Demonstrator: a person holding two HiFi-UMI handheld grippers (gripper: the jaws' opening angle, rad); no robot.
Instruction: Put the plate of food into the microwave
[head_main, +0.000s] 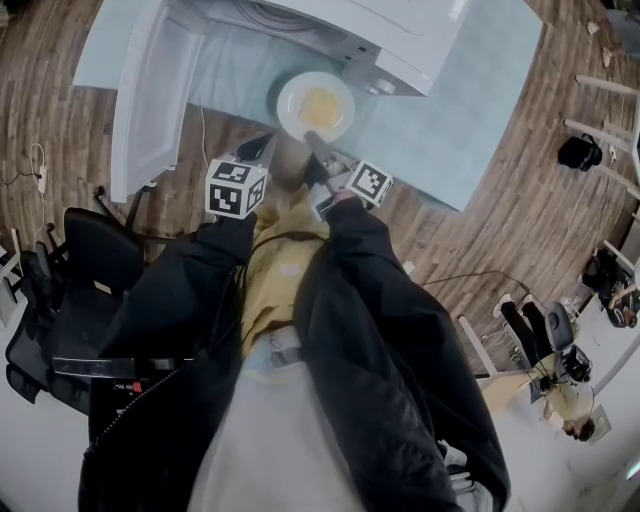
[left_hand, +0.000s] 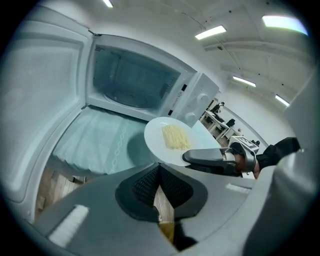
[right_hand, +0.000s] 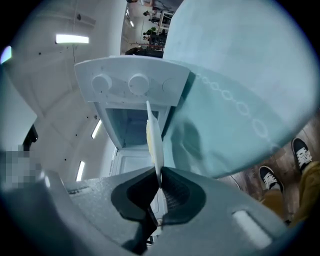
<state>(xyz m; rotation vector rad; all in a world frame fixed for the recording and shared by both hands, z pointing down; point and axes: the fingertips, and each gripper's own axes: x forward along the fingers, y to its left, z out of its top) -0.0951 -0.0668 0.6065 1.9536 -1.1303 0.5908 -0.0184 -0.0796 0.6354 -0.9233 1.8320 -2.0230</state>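
A white plate (head_main: 315, 105) with yellow food (head_main: 322, 104) is held in the air in front of the white microwave (head_main: 330, 25). The microwave's door (head_main: 150, 90) is swung open to the left. My right gripper (head_main: 318, 148) is shut on the plate's near rim. In the right gripper view the plate (right_hand: 154, 140) shows edge-on between the jaws of the right gripper (right_hand: 159, 181). My left gripper (head_main: 258, 148) is just left of the plate, shut with nothing in it. In the left gripper view the plate (left_hand: 160, 145) hangs before the open cavity (left_hand: 130, 80), beyond the left gripper (left_hand: 159, 172).
The microwave stands on a table with a light blue cloth (head_main: 450, 130). A black chair (head_main: 80, 270) is at the left on the wooden floor. Another person (head_main: 570, 400) sits at the far right. The table edge lies close in front of my body.
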